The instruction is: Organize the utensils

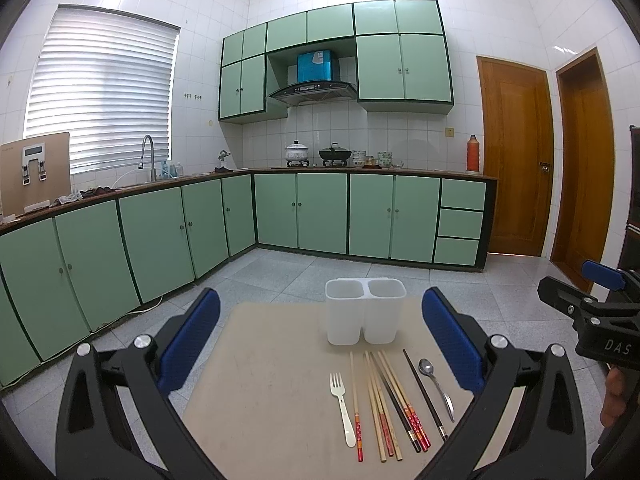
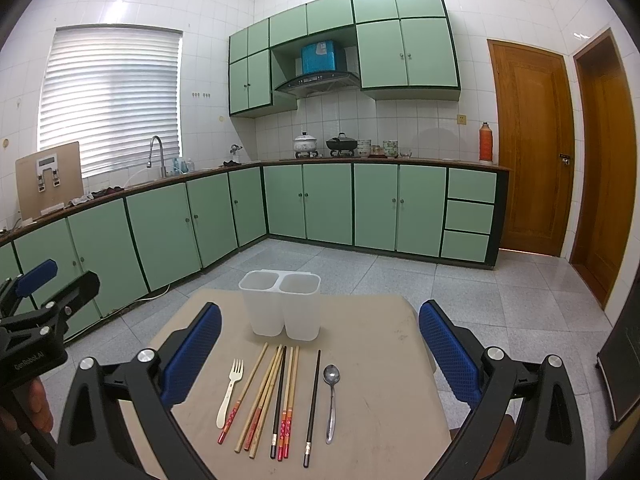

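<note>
Right wrist view: both grippers, right (image 2: 320,360) and left (image 1: 320,352), are held wide, empty. One chopstick (image 2: 313,400) should be pinched mid-shaft, then stood in the holder (image 2: 280,304).

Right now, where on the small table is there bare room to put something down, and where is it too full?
The table is bare right of the spoon, out to its right edge, and left of the fork toward its left edge. The strip between the white two-compartment holder and the near edge is crowded: fork, chopsticks and spoon lie side by side there.
</note>
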`<state>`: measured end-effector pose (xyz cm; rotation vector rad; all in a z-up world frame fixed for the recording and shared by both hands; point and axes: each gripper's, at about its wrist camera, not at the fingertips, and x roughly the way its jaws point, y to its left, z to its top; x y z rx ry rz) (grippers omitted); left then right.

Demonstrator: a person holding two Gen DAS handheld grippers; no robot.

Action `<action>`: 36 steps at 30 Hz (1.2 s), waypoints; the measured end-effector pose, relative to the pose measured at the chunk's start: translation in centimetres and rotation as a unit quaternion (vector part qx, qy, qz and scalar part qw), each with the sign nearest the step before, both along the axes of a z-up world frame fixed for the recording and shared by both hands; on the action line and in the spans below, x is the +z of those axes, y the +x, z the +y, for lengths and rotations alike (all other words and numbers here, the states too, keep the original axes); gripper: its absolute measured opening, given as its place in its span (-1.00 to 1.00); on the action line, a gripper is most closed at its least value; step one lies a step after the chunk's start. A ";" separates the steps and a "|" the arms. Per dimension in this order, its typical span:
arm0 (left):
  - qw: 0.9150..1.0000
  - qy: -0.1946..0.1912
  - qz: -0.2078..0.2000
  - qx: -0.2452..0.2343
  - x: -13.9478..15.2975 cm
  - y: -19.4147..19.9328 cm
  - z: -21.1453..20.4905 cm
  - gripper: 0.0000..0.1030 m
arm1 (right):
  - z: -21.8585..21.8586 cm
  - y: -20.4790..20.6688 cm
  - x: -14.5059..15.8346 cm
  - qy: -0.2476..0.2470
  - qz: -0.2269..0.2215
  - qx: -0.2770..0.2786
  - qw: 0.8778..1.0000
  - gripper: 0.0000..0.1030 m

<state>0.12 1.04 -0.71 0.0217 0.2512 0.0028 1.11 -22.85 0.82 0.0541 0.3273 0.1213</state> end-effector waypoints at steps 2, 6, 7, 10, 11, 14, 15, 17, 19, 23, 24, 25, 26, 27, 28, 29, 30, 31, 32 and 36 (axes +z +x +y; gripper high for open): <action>1.000 0.000 0.000 0.000 -0.1 0.0 0.1 0.90 | 0.0 0.0 0.0 0.000 0.000 0.000 1.000 0.88; 1.000 0.000 0.000 0.000 -0.3 -0.1 0.4 0.90 | 0.0 0.0 0.0 0.000 0.000 0.000 1.000 0.88; 1.000 0.001 0.000 0.000 0.0 0.1 -0.3 0.90 | 0.0 0.0 0.0 0.000 0.000 0.000 1.000 0.88; 1.000 0.001 0.000 0.000 -0.1 0.2 -0.1 0.90 | 0.0 0.0 0.0 0.000 0.000 0.000 1.000 0.88; 1.000 0.001 0.000 0.000 -0.2 0.2 -0.1 0.90 | 0.0 0.0 0.0 0.000 0.000 0.000 1.000 0.88; 1.000 0.000 0.000 0.001 -0.1 0.1 -0.2 0.90 | 0.0 0.0 0.0 0.000 0.001 0.000 1.000 0.88; 1.000 0.001 0.000 0.001 -0.1 0.2 -0.2 0.90 | 0.0 0.0 0.0 0.000 0.001 0.000 1.000 0.88; 1.000 0.001 0.000 0.001 -0.3 0.2 -0.1 0.90 | 0.0 0.0 0.0 0.000 0.001 0.000 1.000 0.88; 1.000 0.000 0.000 0.001 -0.2 0.2 -0.1 0.90 | -0.1 0.1 0.0 0.000 0.001 0.000 1.000 0.88; 1.000 0.001 0.000 0.001 0.0 0.2 -0.2 0.90 | -0.1 -0.1 -0.1 0.000 0.001 0.000 1.000 0.88; 1.000 0.000 0.000 0.001 -0.1 0.2 -0.1 0.90 | -0.1 -0.1 0.0 0.000 0.001 0.000 1.000 0.88; 1.000 0.001 0.000 0.001 -0.1 0.2 -0.2 0.90 | -0.1 -0.1 0.0 0.000 0.001 0.000 1.000 0.88; 1.000 0.000 0.001 0.000 -0.1 0.2 -0.1 0.90 | -0.1 -0.1 0.0 0.000 0.001 0.000 1.000 0.88; 1.000 0.000 0.000 0.001 -0.1 0.2 -0.1 0.90 | -0.1 -0.1 0.0 0.000 0.001 0.000 1.000 0.88; 1.000 0.001 0.000 0.000 -0.1 0.2 -0.2 0.90 | -0.1 -0.1 0.0 0.000 0.000 0.000 1.000 0.88; 1.000 0.001 0.001 0.000 0.0 0.2 -0.2 0.90 | -0.1 -0.1 0.0 0.000 0.000 0.000 1.000 0.88; 1.000 0.001 0.001 0.000 0.0 0.2 -0.2 0.90 | -0.1 0.0 0.0 0.000 0.001 0.000 1.000 0.88; 1.000 0.001 0.001 0.000 0.0 0.2 -0.2 0.90 | -0.1 -0.1 0.0 0.000 0.001 0.000 1.000 0.88; 1.000 0.001 0.001 0.000 0.0 0.2 -0.2 0.90 | -0.1 -0.1 0.0 0.000 0.001 0.000 1.000 0.88; 1.000 0.000 0.002 0.001 -0.2 0.2 -0.1 0.90 | -0.2 0.2 -0.6 0.000 0.003 -0.001 1.000 0.88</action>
